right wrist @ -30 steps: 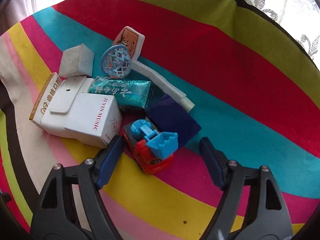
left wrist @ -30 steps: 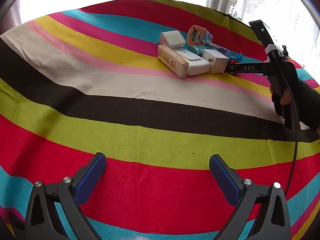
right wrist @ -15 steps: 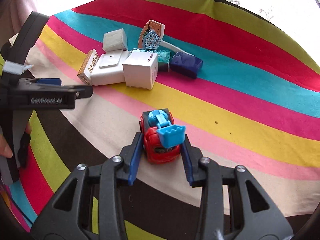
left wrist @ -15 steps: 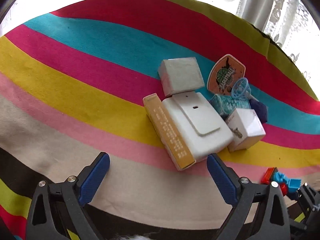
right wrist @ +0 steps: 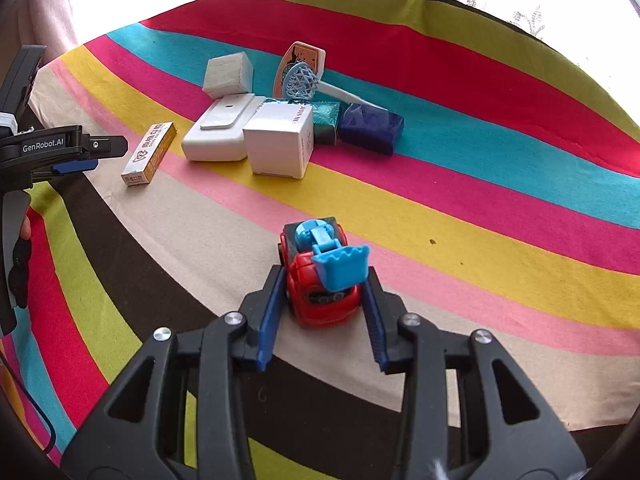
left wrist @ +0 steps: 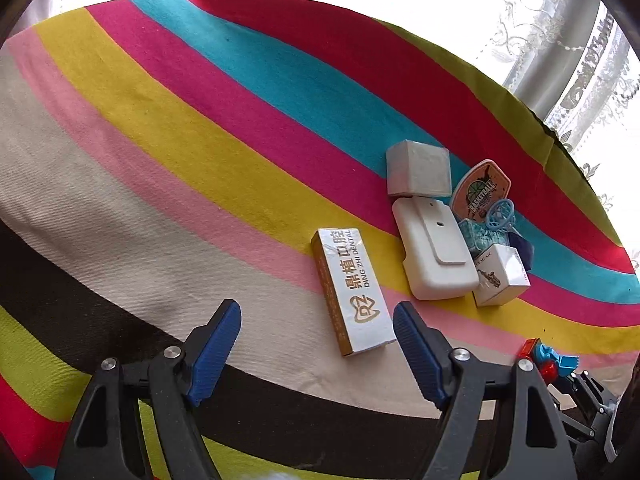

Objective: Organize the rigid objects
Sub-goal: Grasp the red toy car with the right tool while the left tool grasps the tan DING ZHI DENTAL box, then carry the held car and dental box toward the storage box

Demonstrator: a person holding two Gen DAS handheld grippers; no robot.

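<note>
My right gripper (right wrist: 320, 312) is shut on a red toy car with a blue scoop (right wrist: 322, 270), resting on the striped cloth; the car also shows at the right edge of the left wrist view (left wrist: 550, 360). My left gripper (left wrist: 316, 344) is open and empty, just short of a long gold-and-white dental box (left wrist: 352, 290) that lies apart from the pile; the box shows in the right wrist view too (right wrist: 150, 152). Behind it lie a flat white case (left wrist: 434, 250), a grey-white cube (left wrist: 418, 168) and a white music box (left wrist: 500, 276).
The pile also holds a basketball toy with a blue hoop (right wrist: 300, 76), a teal packet (right wrist: 325, 120) and a dark blue block (right wrist: 370, 128). The striped cloth (left wrist: 180, 128) covers the whole surface. A lace curtain (left wrist: 580, 60) hangs behind its far edge.
The dental box now lies apart from the white case, turned lengthwise towards my left gripper, which has narrowed its opening. My right gripper stays shut on the toy car.
</note>
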